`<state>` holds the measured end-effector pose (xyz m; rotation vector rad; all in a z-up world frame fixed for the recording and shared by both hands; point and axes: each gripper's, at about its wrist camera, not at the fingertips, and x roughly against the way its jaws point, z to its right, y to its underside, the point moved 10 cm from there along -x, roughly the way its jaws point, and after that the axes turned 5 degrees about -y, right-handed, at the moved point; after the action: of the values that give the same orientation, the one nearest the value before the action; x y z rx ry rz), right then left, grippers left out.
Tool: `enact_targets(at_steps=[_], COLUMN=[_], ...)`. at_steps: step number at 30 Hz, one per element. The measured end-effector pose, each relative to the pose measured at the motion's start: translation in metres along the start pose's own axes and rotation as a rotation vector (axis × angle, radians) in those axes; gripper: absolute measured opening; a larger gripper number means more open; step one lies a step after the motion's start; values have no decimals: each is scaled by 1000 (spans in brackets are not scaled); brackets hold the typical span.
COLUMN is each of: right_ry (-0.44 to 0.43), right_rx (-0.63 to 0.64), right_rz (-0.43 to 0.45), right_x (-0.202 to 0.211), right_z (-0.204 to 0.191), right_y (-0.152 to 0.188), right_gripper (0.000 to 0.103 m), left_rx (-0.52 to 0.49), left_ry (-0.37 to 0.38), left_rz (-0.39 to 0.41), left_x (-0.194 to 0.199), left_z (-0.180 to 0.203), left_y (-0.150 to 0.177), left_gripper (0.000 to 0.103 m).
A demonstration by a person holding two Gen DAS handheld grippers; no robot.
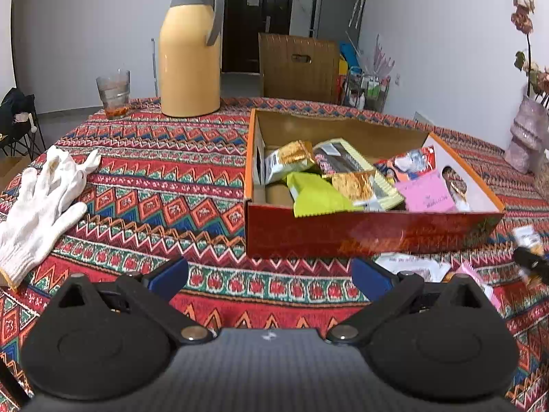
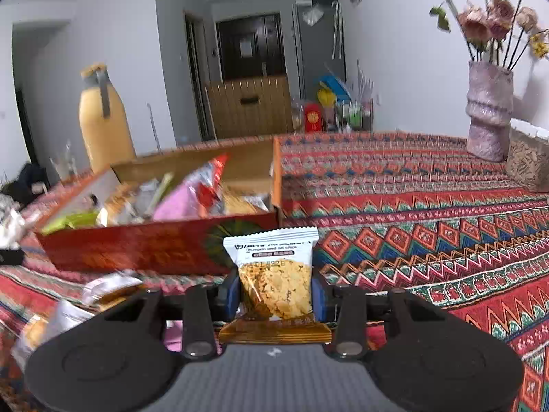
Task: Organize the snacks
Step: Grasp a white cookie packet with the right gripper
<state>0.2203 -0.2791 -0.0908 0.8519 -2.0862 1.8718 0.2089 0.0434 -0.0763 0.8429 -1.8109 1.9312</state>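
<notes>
1. Currently, the right tool (image 2: 276, 295) grips an oat-crisp packet (image 2: 274, 274); both blue pads press its sides, and the packet stands upright between them, white header up, orange seal toward the camera.
2. No earlier picture is on hand, so only the present grip is noted.
3. The held packet sits just in front of the near wall of the red box (image 2: 137, 250), low over the counter (image 2: 429, 226), which carries a patterned cloth.
4. The left tool (image 1: 269, 274) stands wide, nothing between its blue pads, above bare cloth in front of the box's near left corner.
5. Box contents, left wrist view: a gold-and-white packet (image 1: 288, 158), a lime-green packet (image 1: 315, 195), a brown bar in a pale wrapper (image 1: 343, 161), a red-and-white pouch (image 1: 411, 163) and a pink packet (image 1: 429, 195), lying loosely on one another.
6. Loose snacks (image 2: 103, 292) lie on the cloth, near the box's front wall, to the left of the right tool; blurred, kinds unclear.
7. Elsewhere on the counter: a yellow thermos jug (image 1: 190, 51), a glass (image 1: 114, 92) beside it, white gloves (image 1: 41, 202) at the left edge, a vase of dried flowers (image 2: 489, 110) far right.
</notes>
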Motion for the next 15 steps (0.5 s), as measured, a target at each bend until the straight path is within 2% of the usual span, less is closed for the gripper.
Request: enact_targets(at_steps=[6,15], right_ry=[-29,-55], right_rx=[-10,-35], right_rz=[58,43], right_x=[25,36], right_z=[-20,-32], right_y=[2,21], right_gripper=[39,40], left_rx=[-21,-111], left_ry=[-13,-10], left_rz=[-30,-109], left_x=[1,8], left_z=[-1,10], left_y=[10,44], left_gripper=[103,103])
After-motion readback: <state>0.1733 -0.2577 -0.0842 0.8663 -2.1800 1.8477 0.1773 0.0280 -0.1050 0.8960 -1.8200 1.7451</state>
